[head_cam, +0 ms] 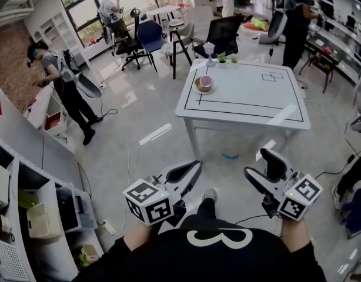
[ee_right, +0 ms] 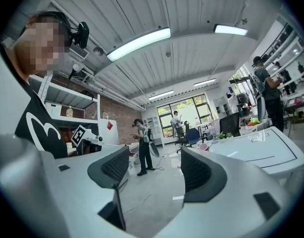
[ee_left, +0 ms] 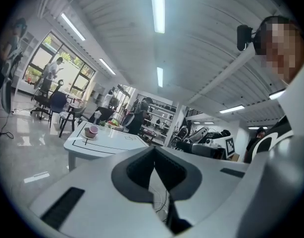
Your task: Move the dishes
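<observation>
Dishes sit on the white table (head_cam: pixel 245 93) in the upper middle of the head view: a pink cup (head_cam: pixel 205 82) on a saucer (head_cam: pixel 197 90), close to the table's upper left corner in the frame. A small clear glass (head_cam: pixel 209 48) and green plants (head_cam: pixel 226 57) stand just beyond, at the table's top edge. Both grippers are held low in the frame over the grey floor (head_cam: pixel 151 116), well apart from the table. The left gripper (head_cam: pixel 192 168) has its jaws pressed together at the tips with nothing between them. The right gripper (head_cam: pixel 257 162) has its jaws spread wide, with only floor showing in the gap. Blue and black chairs (head_cam: pixel 150 37) stand at the top left.
</observation>
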Demonstrator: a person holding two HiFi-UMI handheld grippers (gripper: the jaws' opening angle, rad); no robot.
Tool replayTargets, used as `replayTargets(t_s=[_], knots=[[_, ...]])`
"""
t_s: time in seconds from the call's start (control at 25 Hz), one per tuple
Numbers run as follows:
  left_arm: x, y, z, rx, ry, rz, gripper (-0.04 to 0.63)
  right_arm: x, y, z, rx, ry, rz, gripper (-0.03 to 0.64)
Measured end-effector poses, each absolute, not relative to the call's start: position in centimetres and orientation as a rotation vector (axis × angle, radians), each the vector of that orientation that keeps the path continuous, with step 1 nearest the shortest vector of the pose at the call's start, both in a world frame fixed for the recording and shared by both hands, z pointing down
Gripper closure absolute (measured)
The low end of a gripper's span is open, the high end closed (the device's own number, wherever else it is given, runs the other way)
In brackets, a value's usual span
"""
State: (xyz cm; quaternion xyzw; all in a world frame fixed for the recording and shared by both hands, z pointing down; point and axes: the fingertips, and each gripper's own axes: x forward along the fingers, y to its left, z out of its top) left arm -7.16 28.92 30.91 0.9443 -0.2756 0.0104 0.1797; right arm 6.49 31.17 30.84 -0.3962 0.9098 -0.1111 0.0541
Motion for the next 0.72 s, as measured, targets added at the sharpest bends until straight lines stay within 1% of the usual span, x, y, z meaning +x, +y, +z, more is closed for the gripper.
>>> replayTargets(t_s=[0.28, 0.72], knots=[[-6.6, 23.1, 32.6, 2.63, -0.77, 0.043, 0.592, 7.7, 25.4, 32.3, -1.24, 2.752, -0.393, 0.293], [-2.9, 8.5, 34.6, 2.588, -0.672, 0.065, 0.592, 11.1, 11.8, 34.9, -1.351, 2.696, -0.531, 0.295]])
